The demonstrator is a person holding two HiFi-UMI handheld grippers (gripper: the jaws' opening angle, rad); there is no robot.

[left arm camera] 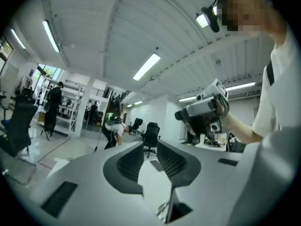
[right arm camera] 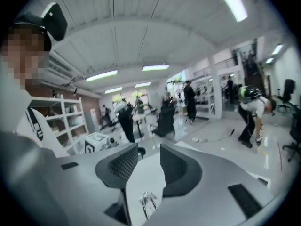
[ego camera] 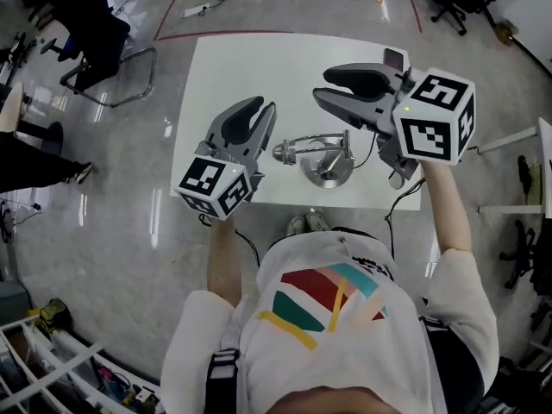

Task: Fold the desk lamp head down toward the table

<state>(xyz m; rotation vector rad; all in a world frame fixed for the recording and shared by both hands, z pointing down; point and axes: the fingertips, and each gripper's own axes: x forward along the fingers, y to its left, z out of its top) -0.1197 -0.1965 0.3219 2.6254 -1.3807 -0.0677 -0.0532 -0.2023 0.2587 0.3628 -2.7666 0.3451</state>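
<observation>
The white table (ego camera: 216, 76) is the largest item. It bears the desk lamp (ego camera: 323, 158) near its front edge, just ahead of the person's feet.

The person (ego camera: 328, 317) stands at that front edge in a white shirt with coloured stripes. Both forearms reach forward, one on each side of the lamp, and both grippers are held in the air above the table top.

Right gripper (ego camera: 322, 85): held over the right half of the table, its jaws pointing across toward the left. The jaws stand apart with nothing between them. In the right gripper view only the table top and a chrome part of the lamp show through the gap. The marker cube (ego camera: 435, 115) sits at the wrist end.

Left gripper (ego camera: 265, 106): held to the left of the lamp, its jaws pointing away from the person. The jaws stand apart and grasp nothing (its own view shows bare table through the gap). Its marker cube (ego camera: 216, 184) faces upward.

The lamp is chrome. Its round base (ego camera: 326, 175) rests on the table, and the lamp head (ego camera: 285, 153) lies low to the base's left, close to the table top. Neither gripper touches the lamp. A dark cable (ego camera: 398, 198) runs from the base to the table's right front corner.
</observation>
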